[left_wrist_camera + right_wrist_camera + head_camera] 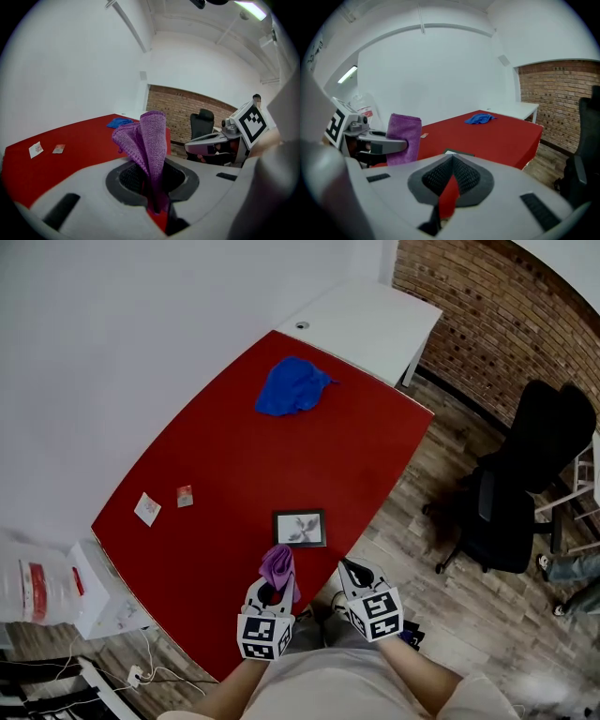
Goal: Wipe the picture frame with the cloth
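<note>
The left tongs (151, 180) are pinching a purple cloth (147, 140). Its lower end is clamped between the jaws and the rest stands up in loose folds above them. The right tongs (451, 161) are pressed together at the tips with nothing between them, and only a sliver of red shows through the gap lower down.

In the head view both tools hover at the near edge of the red surface (234, 456). The picture frame (300, 528) lies flat just beyond them, close to the cloth's free end but apparently not touched by it.

The wipe seems not yet begun. To do it well, the left tongs should tip forward so a broad fold of cloth meets the glass rather than a hard jaw tip. Strokes should be light and run along the frame. The frame lies near the surface's edge and is likely to slide, so the right tongs could press down on one border to steady it.

Farther off lie a blue cloth (292, 385) and two small cards (147, 509).
</note>
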Available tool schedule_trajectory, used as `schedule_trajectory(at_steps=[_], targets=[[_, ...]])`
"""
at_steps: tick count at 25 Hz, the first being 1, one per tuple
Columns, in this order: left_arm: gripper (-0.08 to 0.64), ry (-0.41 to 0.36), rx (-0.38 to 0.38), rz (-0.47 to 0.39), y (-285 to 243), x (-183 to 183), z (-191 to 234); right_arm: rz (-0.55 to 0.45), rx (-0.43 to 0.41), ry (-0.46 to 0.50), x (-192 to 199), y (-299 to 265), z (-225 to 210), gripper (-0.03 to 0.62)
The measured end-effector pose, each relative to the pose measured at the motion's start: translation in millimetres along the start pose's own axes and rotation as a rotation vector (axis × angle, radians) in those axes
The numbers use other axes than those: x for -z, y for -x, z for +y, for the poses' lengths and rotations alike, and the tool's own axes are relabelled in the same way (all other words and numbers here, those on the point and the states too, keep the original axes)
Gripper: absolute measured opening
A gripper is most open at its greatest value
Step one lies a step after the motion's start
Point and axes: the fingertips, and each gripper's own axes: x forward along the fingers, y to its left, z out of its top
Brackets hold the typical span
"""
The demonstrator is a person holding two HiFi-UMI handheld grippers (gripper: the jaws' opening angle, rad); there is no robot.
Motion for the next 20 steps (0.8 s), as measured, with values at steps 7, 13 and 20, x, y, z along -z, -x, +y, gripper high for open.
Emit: schedule_trajectory(at_steps=[7, 13, 20], targets=[[0.060, -0.123, 0.021, 0.038, -31.2, 2.3, 20.4, 0.010, -0.008, -0.021, 4.2, -32.1, -4.6, 0.005], [0.060, -0.833, 0.042, 0.309, -93.2, 23.8, 79.8, 0.026, -0.018, -0.029, 15.0, -45.7, -5.1, 0.005], [0.060, -1.163, 0.065, 0.560, -162.5, 56.0, 137.5, 0.047, -0.009, -0.063, 29.6, -45.5, -2.7, 0.005]])
